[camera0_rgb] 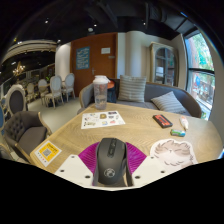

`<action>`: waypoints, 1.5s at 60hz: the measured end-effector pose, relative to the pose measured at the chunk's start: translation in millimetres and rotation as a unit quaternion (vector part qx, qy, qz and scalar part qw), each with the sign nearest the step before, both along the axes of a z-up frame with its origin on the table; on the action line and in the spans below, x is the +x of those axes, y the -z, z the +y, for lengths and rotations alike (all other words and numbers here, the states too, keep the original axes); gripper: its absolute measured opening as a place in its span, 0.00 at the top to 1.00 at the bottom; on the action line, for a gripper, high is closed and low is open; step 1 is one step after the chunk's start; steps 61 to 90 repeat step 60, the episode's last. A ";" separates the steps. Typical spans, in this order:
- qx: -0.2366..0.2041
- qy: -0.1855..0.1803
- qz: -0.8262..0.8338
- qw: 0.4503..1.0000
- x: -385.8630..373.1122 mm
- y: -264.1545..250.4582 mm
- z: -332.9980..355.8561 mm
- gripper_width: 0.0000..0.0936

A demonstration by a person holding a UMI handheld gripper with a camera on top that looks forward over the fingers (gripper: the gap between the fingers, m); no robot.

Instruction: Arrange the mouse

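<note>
Closest to the camera, a black computer mouse [111,160] sits between the two fingers of the gripper [111,172], resting on a round pink mouse mat [92,158] on a wooden table [130,135]. White fingers [75,168] stand apart at either side of the mouse; whether they touch its sides cannot be told. The mouse points away from the camera, its scroll wheel toward the far side of the table.

Just right of the mouse lies a crumpled white cloth [170,151]. Left of it, near the table edge, lies a yellow booklet [47,152]. Beyond the fingers, an open printed leaflet [101,119] lies flat near the table's middle. Farther right are a dark red flat box [162,120] and a small green item [179,131]. A grey sofa [140,95] with cushions stands behind the table.
</note>
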State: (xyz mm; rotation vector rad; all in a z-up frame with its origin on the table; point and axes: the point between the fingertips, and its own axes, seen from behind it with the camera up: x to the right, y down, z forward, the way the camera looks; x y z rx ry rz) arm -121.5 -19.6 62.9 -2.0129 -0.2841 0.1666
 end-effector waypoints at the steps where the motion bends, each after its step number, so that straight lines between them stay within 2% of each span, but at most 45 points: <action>1: 0.008 0.007 -0.001 1.000 9.4 -10.3 0.9 0.58; 7: 0.050 0.058 -0.022 0.997 89.1 -55.9 9.8 0.58; 11: 0.051 0.095 -0.045 0.993 144.5 -60.5 20.9 0.58; 16: 0.023 0.135 -0.069 0.988 205.6 -29.9 25.3 0.58; 21: -0.032 0.163 -0.075 0.983 243.7 19.6 36.4 0.59; 28: -0.080 0.173 -0.060 0.980 261.2 70.1 36.9 0.58; 32: -0.079 0.174 -0.037 0.981 259.8 72.3 38.9 0.55; 38: -0.095 0.164 -0.020 0.982 259.6 74.8 32.5 0.41; 44: -0.062 0.143 -0.016 0.988 257.3 50.6 17.2 0.07; 54: -0.022 0.099 0.042 0.994 248.4 10.7 -50.7 0.08; 60: 0.002 0.090 0.084 0.992 255.4 -8.6 -100.3 0.08; 90: 0.002 0.090 0.084 0.992 255.4 -8.6 -100.3 0.08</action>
